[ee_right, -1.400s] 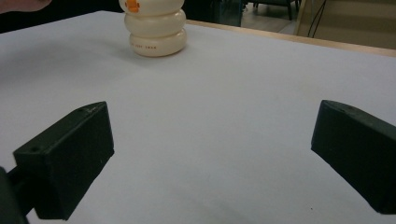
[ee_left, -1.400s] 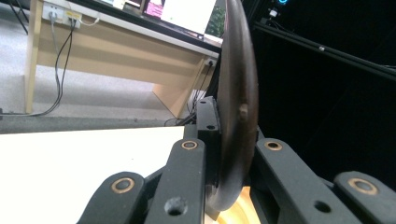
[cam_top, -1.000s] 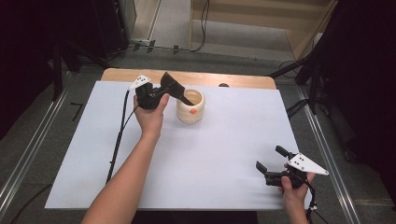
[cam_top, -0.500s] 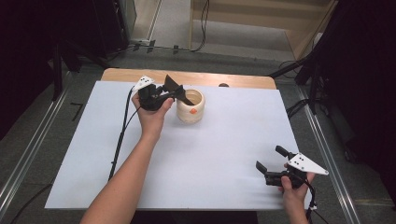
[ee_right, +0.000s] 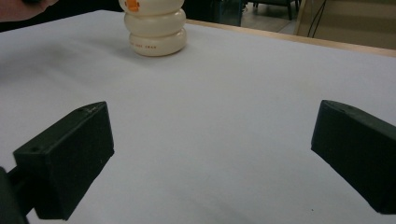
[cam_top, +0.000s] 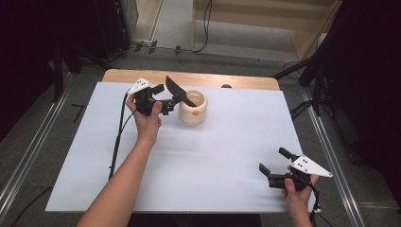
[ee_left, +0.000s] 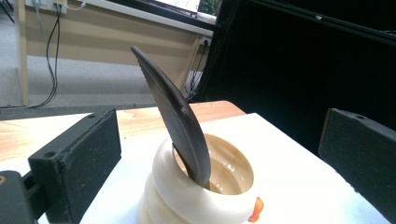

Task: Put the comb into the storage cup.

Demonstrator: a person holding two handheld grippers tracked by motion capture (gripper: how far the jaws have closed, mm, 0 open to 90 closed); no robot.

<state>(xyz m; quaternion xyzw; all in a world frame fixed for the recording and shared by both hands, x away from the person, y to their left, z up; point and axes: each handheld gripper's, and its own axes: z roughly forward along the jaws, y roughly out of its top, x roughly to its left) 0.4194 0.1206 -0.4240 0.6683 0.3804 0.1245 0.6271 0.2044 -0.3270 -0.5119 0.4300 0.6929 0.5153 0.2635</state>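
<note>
Table (cam_top: 213,156): white sheet, cream pot (cam_top: 193,108) far side.
Spatula (ee_left: 175,116): dark, stiff, light; leaned in pot; grip mid-blade.
Left hand-held gripper (ee_left: 219,154): jaws just opened, spatula released.
Right hand-held gripper (ee_right: 210,158): open, empty.

The high view looks forward and down over the white-covered table (cam_top: 213,156). The left gripper view sits close behind the ribbed cream ceramic cup (ee_left: 196,196) holding a dark curved spatula (ee_left: 175,116). The right gripper view skims low across the table, catching the same cup (ee_right: 156,28) well away.
</note>
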